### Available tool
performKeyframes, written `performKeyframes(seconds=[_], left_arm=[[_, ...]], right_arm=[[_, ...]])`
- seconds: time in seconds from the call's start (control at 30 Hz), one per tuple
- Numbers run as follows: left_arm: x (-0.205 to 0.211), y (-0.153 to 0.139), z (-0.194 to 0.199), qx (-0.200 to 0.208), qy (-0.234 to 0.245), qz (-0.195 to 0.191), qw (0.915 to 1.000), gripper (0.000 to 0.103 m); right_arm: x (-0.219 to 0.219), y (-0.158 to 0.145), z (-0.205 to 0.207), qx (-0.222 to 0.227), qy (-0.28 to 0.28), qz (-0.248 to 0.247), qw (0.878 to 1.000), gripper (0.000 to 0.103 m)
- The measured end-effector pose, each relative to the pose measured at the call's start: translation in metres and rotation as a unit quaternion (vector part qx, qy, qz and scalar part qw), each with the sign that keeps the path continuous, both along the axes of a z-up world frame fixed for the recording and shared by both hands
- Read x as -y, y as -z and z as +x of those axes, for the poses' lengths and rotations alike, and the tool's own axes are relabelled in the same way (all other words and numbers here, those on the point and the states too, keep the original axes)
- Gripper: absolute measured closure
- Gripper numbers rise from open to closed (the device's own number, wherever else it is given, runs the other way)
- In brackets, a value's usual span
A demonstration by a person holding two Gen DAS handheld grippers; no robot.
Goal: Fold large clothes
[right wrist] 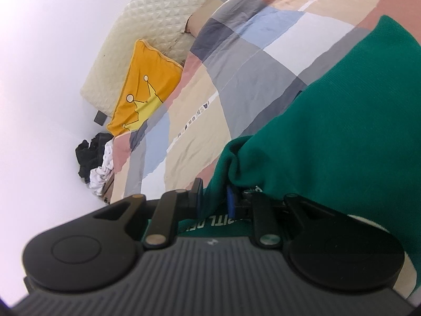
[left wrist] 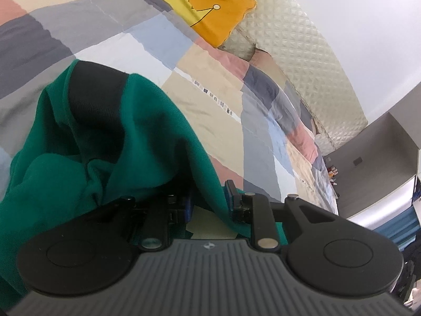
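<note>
Tongs [left wrist: 210, 205] on the left and tongs [right wrist: 214, 197] on the right each clamp the green garment [right wrist: 329, 137]. Gripping separate edges spreads it above the bed [left wrist: 210, 105], judged ready for folding.

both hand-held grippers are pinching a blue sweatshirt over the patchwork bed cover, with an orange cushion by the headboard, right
Nearly: the sweatshirt is green, not blue, as both wrist views show. The rest holds: the left hand-held gripper and right hand-held gripper pinch it over the patchwork bed cover, with the orange cushion by the headboard.
</note>
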State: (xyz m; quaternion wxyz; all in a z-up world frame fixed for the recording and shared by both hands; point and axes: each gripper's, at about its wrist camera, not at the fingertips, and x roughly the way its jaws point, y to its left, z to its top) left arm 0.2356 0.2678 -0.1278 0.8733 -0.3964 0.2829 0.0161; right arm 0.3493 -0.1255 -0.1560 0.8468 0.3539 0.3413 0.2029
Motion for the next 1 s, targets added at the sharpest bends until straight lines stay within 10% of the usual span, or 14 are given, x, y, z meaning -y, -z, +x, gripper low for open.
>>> performKeyframes(seconds=[0.13, 0.23, 0.3, 0.4, 0.7, 1.0], left_arm=[[0.0, -0.004, -0.005, 0.006, 0.005, -0.006, 1.0, 0.073], [-0.003, -0.008, -0.016, 0.035, 0.018, -0.038, 0.9985, 0.042], [0.001, -0.017, -0.027, 0.066, 0.036, -0.04, 0.9964, 0.026], [0.018, -0.029, -0.039, 0.085, 0.068, -0.004, 0.9941, 0.021], [0.051, -0.029, -0.038, 0.046, 0.037, 0.17, 0.9837, 0.021], [0.039, -0.018, -0.018, 0.021, -0.012, 0.198, 0.9799, 0.021]], right_arm=[[0.002, -0.003, -0.003, 0.004, -0.009, 0.0, 1.0, 0.082], [0.008, -0.007, -0.01, 0.013, -0.031, 0.014, 0.999, 0.073], [0.011, -0.012, -0.017, 0.029, -0.059, 0.036, 0.997, 0.04], [0.01, -0.024, -0.032, 0.055, -0.082, 0.038, 0.994, 0.02], [0.008, -0.037, -0.051, 0.104, -0.079, -0.079, 0.988, 0.034], [0.032, -0.04, -0.062, 0.129, 0.011, -0.172, 0.977, 0.036]])
